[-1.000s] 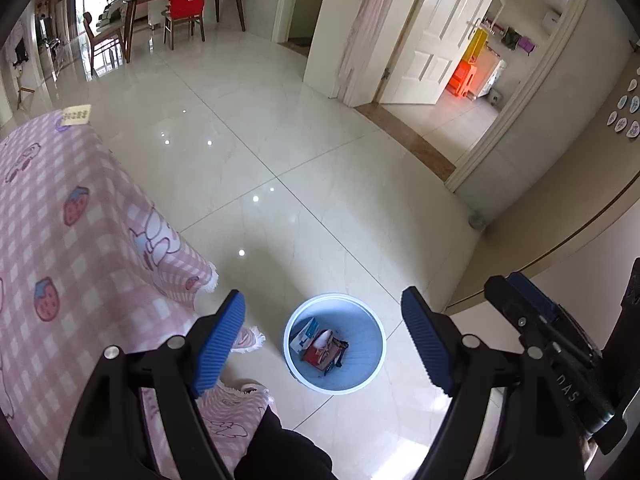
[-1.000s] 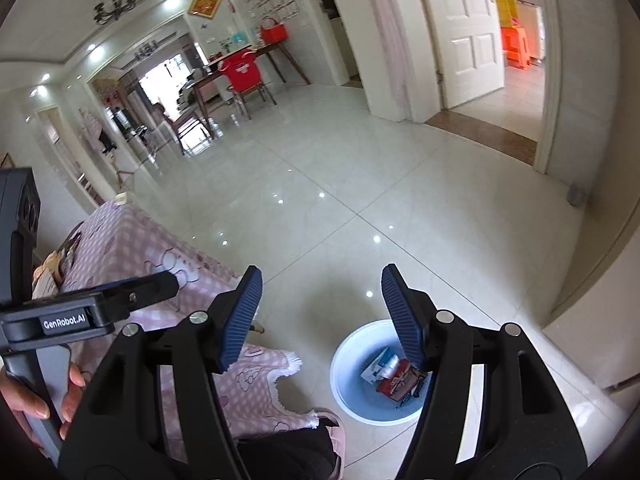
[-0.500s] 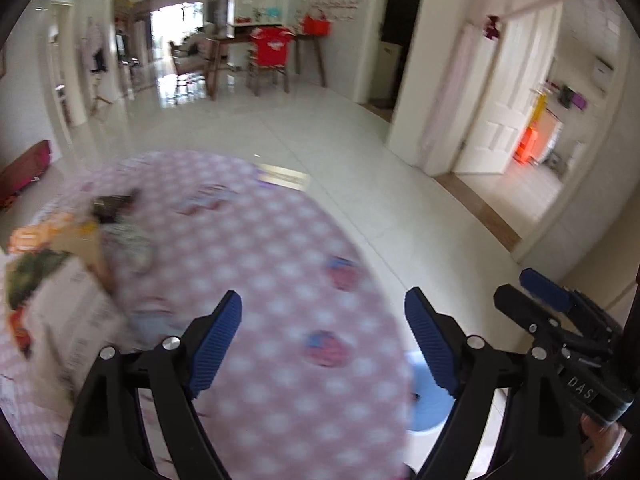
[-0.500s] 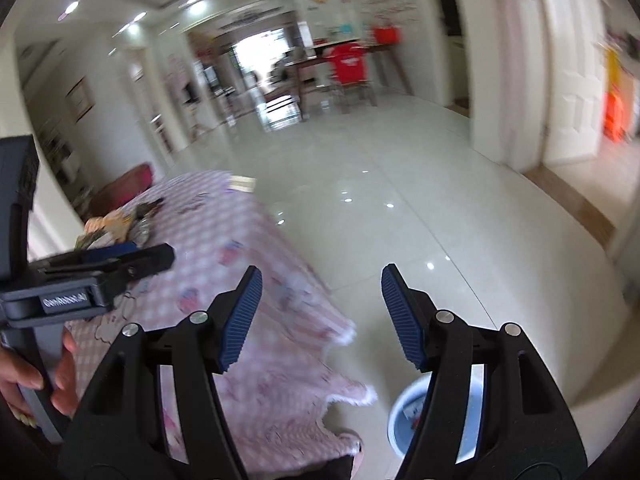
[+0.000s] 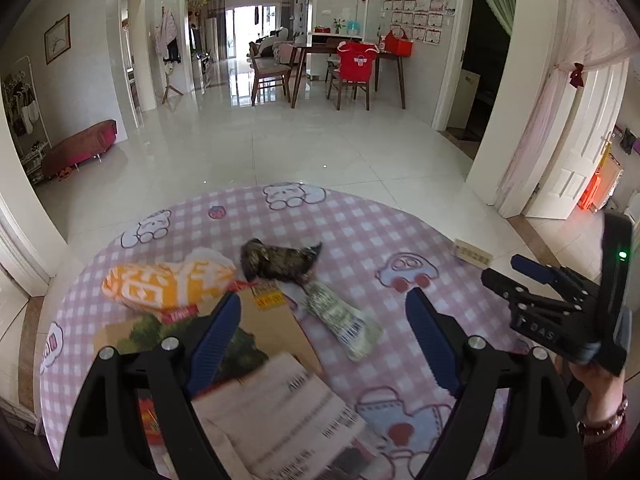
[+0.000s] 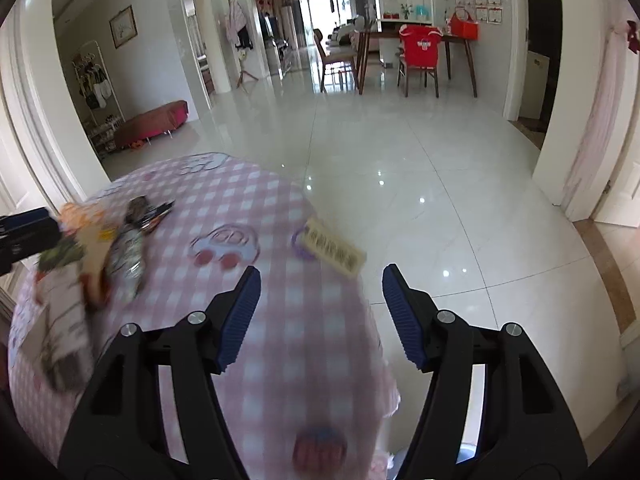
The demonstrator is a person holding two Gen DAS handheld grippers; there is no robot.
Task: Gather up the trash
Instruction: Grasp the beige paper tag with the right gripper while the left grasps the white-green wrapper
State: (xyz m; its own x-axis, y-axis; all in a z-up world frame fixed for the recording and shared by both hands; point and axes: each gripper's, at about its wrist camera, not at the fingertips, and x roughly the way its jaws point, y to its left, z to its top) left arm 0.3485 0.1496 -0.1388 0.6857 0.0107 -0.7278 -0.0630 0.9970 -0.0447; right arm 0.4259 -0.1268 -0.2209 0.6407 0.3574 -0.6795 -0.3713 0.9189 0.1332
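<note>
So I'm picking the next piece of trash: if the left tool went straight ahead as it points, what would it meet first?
Probably the brown paper packet lying between the open left tool fingers, though depth is unclear.

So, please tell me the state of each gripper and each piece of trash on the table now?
Left gripper: open, empty.
Right gripper: open, empty.
Orange bag: lying on tablecloth.
Dark wrapper: crumpled.
Green-white packet: lying flat.
Beige label: at table edge.
</note>
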